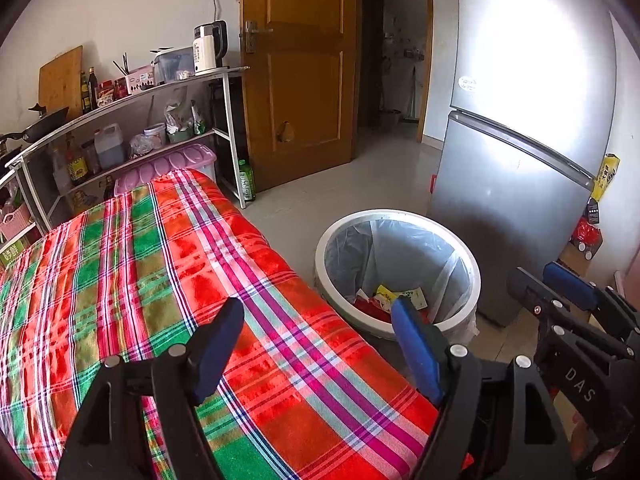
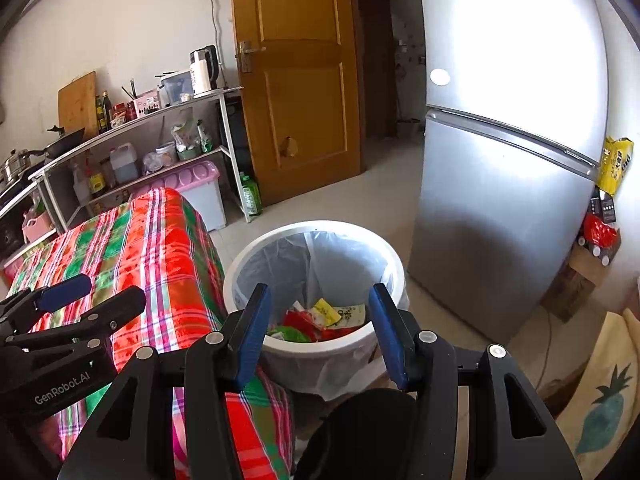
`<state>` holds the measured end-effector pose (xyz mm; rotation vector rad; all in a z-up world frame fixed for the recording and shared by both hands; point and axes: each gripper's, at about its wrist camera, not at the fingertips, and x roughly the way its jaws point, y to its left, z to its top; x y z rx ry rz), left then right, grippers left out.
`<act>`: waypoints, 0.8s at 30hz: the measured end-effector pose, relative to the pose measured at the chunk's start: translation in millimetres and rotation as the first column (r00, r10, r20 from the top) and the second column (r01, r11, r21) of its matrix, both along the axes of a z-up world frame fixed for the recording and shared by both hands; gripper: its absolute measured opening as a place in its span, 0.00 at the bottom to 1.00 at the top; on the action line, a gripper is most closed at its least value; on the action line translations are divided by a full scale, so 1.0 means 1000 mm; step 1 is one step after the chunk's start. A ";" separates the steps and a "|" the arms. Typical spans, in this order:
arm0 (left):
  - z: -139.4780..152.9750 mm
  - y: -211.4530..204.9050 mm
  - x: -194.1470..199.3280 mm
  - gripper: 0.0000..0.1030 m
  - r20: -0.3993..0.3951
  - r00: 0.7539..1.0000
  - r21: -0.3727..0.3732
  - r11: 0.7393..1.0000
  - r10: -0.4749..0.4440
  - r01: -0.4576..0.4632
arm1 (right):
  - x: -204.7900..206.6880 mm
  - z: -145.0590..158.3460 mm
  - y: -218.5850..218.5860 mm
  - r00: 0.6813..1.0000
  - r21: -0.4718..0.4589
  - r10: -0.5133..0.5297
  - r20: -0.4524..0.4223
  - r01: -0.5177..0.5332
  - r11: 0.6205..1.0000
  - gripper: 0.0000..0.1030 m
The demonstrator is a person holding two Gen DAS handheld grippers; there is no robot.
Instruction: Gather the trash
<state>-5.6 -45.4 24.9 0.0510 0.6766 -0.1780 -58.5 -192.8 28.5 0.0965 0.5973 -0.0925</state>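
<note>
A white round bin (image 2: 312,227) with a clear liner stands on the floor between the table and the fridge. Red, yellow and green wrappers (image 2: 324,316) lie at its bottom, also seen as wrappers (image 1: 400,296) inside the bin (image 1: 400,214). My right gripper (image 2: 320,298) hangs open over the bin's near rim, with nothing between its blue pads. My left gripper (image 1: 316,314) stands open above the table's plaid cloth (image 1: 160,260), near the edge beside the bin, and holds nothing. Each gripper shows in the other's view: right gripper (image 1: 540,276), left gripper (image 2: 108,292).
A silver fridge (image 2: 500,200) stands right of the bin and a wooden door (image 2: 304,80) behind it. A metal shelf (image 1: 160,92) with bottles, a kettle and pans lines the left wall. A pink-lidded box (image 2: 196,178) and a green bottle (image 2: 251,196) sit beside it.
</note>
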 end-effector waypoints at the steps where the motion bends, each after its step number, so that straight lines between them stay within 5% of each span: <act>1: 0.000 0.000 0.000 0.76 -0.002 1.000 0.000 1.000 0.002 -0.002 | 0.000 0.000 0.000 1.000 -0.001 0.001 -0.001 -0.001 1.000 0.50; 24: 0.000 0.003 0.001 0.76 -0.001 1.000 0.002 1.000 0.007 -0.007 | 0.002 -0.002 0.005 1.000 -0.007 0.008 -0.011 -0.008 1.000 0.50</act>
